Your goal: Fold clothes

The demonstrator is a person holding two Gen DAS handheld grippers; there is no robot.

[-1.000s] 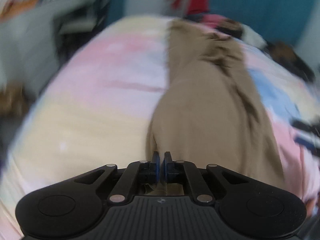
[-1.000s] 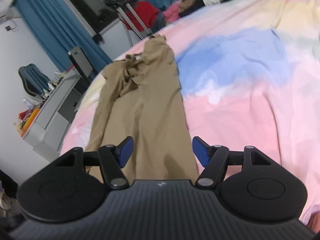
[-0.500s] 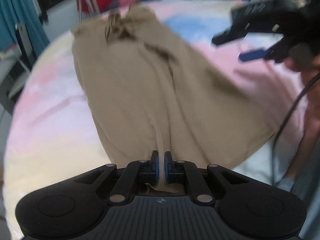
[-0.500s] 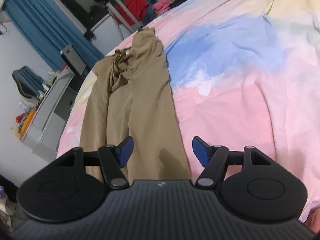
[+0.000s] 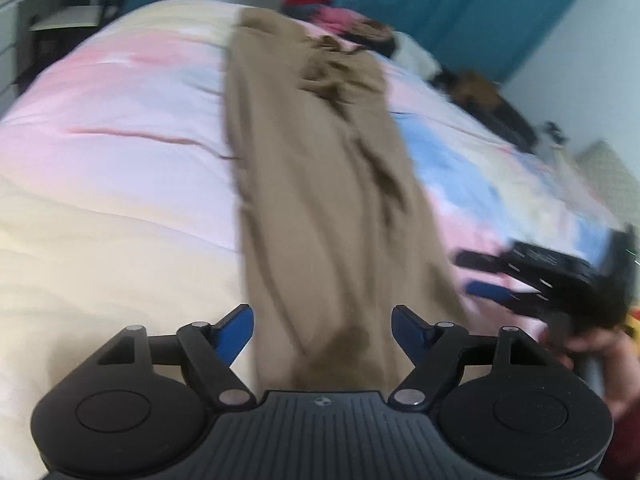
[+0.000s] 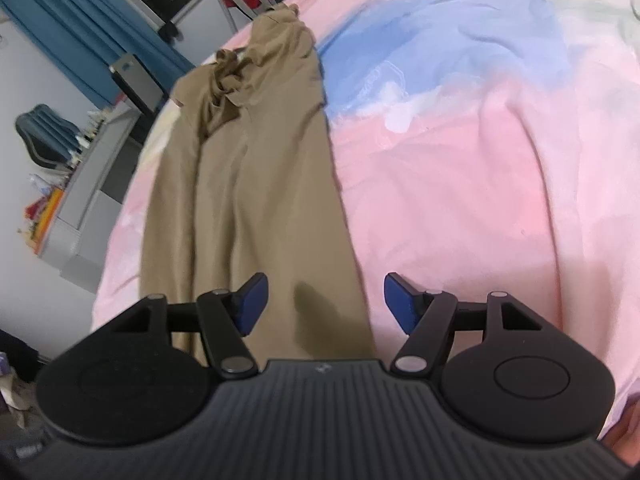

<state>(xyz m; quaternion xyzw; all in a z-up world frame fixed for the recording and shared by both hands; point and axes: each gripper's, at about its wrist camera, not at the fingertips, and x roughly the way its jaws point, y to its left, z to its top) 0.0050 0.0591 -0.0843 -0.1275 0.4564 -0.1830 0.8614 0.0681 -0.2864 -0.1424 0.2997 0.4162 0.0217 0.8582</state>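
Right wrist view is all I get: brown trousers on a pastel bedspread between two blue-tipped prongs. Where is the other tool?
Observer: The left tool hangs over the near end of the trousers, jaws apart. They have just been opening, and the cloth lies loose below them.
Operator: Can it see my tool?
Observer: Yes. The right tool shows at its right edge, above the bedspread beside the trousers, held by a hand.
Operator: Anything beyond the bed on that side?
Observer: A teal curtain behind dark clutter at the bed's far edge.
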